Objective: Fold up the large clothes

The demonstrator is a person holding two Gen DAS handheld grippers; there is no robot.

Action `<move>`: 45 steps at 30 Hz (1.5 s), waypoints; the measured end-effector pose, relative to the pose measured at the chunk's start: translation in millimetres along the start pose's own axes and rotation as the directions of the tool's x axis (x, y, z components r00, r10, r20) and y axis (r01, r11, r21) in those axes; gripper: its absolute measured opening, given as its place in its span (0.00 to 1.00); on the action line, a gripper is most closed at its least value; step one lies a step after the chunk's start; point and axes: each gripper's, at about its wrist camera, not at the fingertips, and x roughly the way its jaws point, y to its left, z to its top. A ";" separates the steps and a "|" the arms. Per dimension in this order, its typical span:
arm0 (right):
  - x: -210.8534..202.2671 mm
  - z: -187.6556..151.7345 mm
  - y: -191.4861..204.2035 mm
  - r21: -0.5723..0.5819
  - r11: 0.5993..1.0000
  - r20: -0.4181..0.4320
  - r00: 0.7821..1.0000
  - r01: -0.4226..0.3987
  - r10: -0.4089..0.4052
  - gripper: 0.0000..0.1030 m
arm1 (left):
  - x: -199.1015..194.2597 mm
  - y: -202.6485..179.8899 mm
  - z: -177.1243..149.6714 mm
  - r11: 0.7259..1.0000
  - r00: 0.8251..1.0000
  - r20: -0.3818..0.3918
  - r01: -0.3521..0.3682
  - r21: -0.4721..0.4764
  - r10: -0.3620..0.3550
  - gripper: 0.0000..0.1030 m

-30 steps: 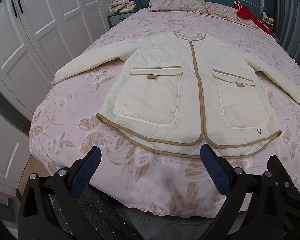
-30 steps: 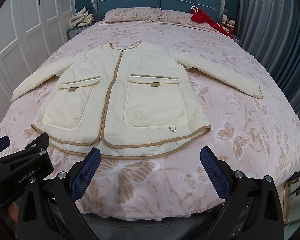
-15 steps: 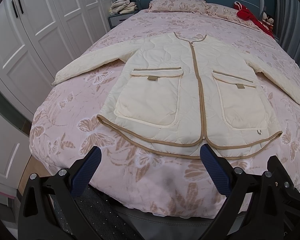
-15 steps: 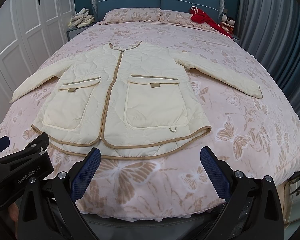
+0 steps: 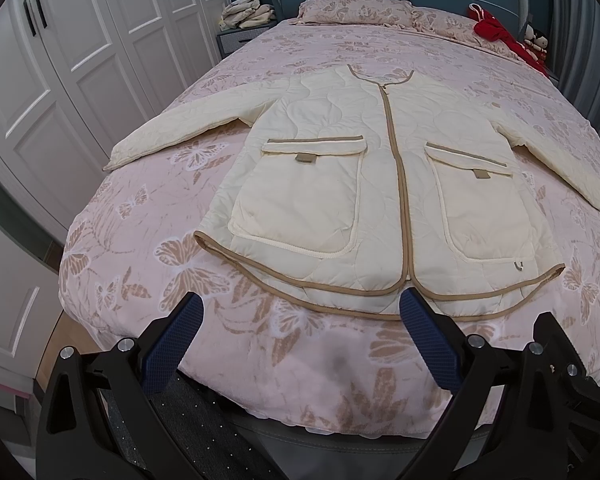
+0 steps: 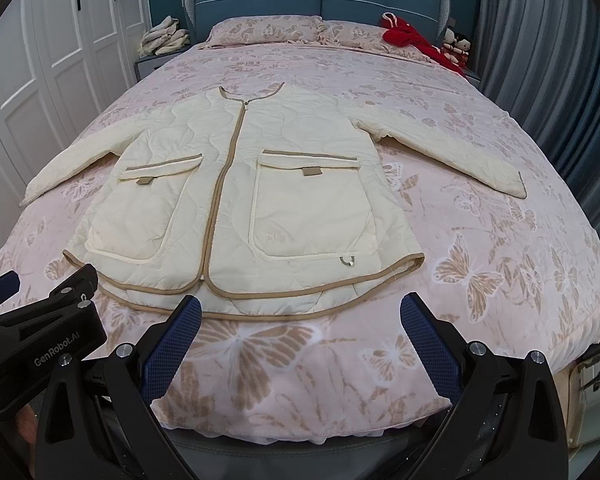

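Since one second ago almost nothing has moved: both grippers have only come a little nearer to the foot of the bed (image 6: 500, 320), and the jacket (image 5: 380, 184) lies as it did. The cream quilted jacket is spread flat on the bed cover, front side up and zipped, with both sleeves stretched out to the sides and the hem towards the person; I think it is laid so in order that the sleeves can be folded inward first. The left gripper (image 5: 300, 334) and the right gripper (image 6: 300, 334) each hang above the bed edge near the hem, jaws spread wide and holding nothing. The person's hands are hidden behind the grippers. The far sleeve cuff in the left view is distorted by the lens.
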 end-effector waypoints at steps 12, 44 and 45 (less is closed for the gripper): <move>1.4 0.0 1.5 0.001 1.000 -0.002 1.000 0.000 0.000 0.95 | 0.0 -0.3 -0.5 1.000 1.000 0.000 0.000 0.000 0.000 0.92; 83.1 47.5 -121.5 0.287 0.956 0.045 0.998 -0.061 0.050 0.95 | 58.8 29.8 28.4 0.988 0.995 -0.060 0.076 -0.133 -0.084 0.92; 97.2 55.7 -148.7 0.348 0.936 0.053 0.998 -0.049 0.032 0.95 | 62.6 32.3 31.6 0.987 0.995 -0.062 0.068 -0.142 -0.078 0.92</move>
